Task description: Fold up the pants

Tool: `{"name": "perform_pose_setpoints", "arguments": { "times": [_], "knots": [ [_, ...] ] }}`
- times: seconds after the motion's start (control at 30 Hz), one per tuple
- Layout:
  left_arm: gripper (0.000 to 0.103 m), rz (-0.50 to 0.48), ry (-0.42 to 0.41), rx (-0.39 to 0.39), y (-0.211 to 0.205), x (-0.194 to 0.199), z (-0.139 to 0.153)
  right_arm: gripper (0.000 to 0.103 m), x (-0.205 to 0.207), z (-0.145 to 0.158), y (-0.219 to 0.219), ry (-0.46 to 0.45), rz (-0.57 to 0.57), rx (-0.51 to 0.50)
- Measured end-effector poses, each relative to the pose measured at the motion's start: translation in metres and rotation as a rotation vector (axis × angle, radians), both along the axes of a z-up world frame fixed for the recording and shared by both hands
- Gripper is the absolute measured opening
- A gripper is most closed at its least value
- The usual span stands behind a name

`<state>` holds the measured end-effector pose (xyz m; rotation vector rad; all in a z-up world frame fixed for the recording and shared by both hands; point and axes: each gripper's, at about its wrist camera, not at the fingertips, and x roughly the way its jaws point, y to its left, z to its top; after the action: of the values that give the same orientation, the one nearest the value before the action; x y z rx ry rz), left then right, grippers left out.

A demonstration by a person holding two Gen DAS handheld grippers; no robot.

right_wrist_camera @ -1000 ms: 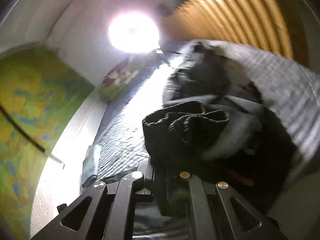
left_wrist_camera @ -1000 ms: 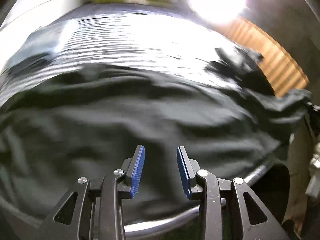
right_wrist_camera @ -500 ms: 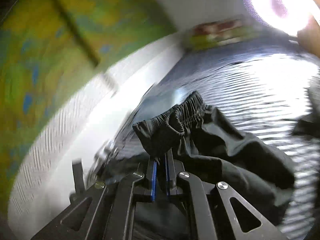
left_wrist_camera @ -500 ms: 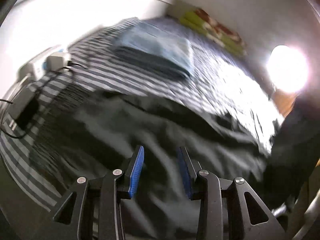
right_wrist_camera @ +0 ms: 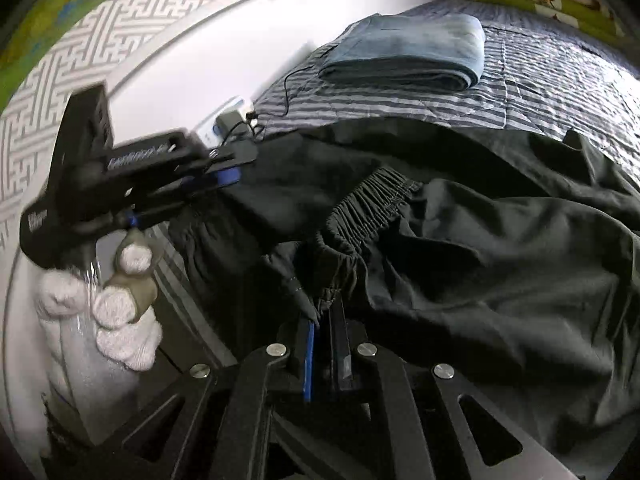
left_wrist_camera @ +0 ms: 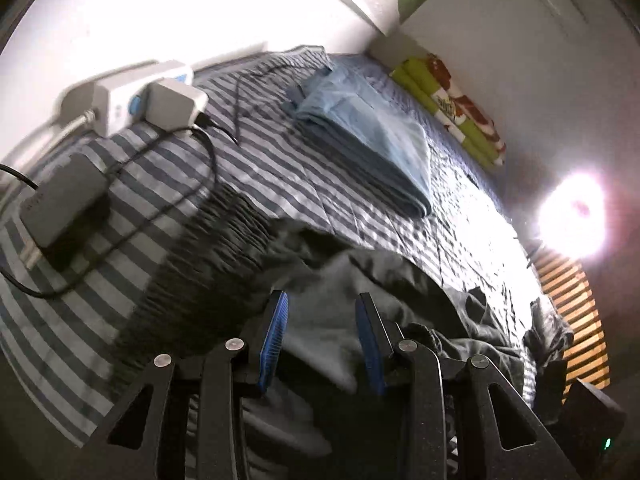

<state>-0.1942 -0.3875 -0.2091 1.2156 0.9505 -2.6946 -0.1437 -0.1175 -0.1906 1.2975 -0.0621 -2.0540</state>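
Note:
Black pants (left_wrist_camera: 400, 292) lie crumpled on a bed with a grey striped cover (left_wrist_camera: 280, 184). Their elastic waistband (left_wrist_camera: 208, 264) runs toward the wall side. My left gripper (left_wrist_camera: 321, 300) hangs just above the fabric near the waistband, its blue pads (left_wrist_camera: 274, 336) apart and pressing on nothing. In the right wrist view the pants (right_wrist_camera: 500, 260) fill the middle, and my right gripper (right_wrist_camera: 322, 316) is shut on a bunched fold at the waistband (right_wrist_camera: 372, 200). The left gripper (right_wrist_camera: 228, 168) shows at upper left over the pants' edge, held by a white-gloved hand (right_wrist_camera: 124, 312).
A folded light blue garment (left_wrist_camera: 368, 148) lies further up the bed. A white power strip with an adapter (left_wrist_camera: 156, 100), a black power brick (left_wrist_camera: 64, 204) and cables sit by the wall. A green patterned cushion (left_wrist_camera: 452, 108) lies at the far end. A bright lamp (left_wrist_camera: 572, 220) glares at right.
Both hands swept across the bed toward the wall side. My right gripper kept its hold and carried the waistband along; the pants now lie spread lower. My left gripper stayed open.

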Motion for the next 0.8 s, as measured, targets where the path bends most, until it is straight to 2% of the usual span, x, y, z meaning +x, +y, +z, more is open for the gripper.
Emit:
{"name": "perform_pose_setpoints", "arguments": {
  "times": [0.17,0.27,0.37,0.43,0.57,0.63,0.7,0.77,0.8],
  "knots": [
    [0.038,0.072,0.024,0.015,-0.028,0.014,0.006,0.005,-0.016,0.030,-0.005,0.043,-0.093,-0.111],
    [0.038,0.122,0.050,0.044,-0.048,0.025,0.008,0.005,-0.008,0.042,-0.027,0.085,-0.085,-0.148],
    [0.038,0.169,0.067,0.042,-0.067,0.036,0.013,0.005,-0.004,0.033,-0.076,0.082,-0.012,-0.141],
    [0.038,0.198,0.072,0.048,-0.079,0.042,0.012,0.005,0.000,0.015,-0.110,0.054,0.034,-0.103],
    [0.038,0.250,0.076,0.084,-0.101,0.053,0.008,0.011,0.004,-0.013,-0.138,-0.003,0.078,-0.024],
    [0.038,0.246,0.077,0.080,-0.102,0.052,0.008,0.017,0.006,-0.014,-0.137,-0.016,0.090,-0.022],
    [0.039,0.231,0.085,0.071,-0.098,0.049,0.010,0.041,0.004,-0.010,-0.132,-0.045,0.110,-0.048],
    [0.042,0.200,0.091,0.063,-0.090,0.047,0.011,0.049,0.009,0.001,-0.118,-0.057,0.115,-0.086],
    [0.042,0.187,0.089,0.052,-0.086,0.046,0.013,0.049,0.012,0.007,-0.110,-0.063,0.124,-0.102]
  ]
}}
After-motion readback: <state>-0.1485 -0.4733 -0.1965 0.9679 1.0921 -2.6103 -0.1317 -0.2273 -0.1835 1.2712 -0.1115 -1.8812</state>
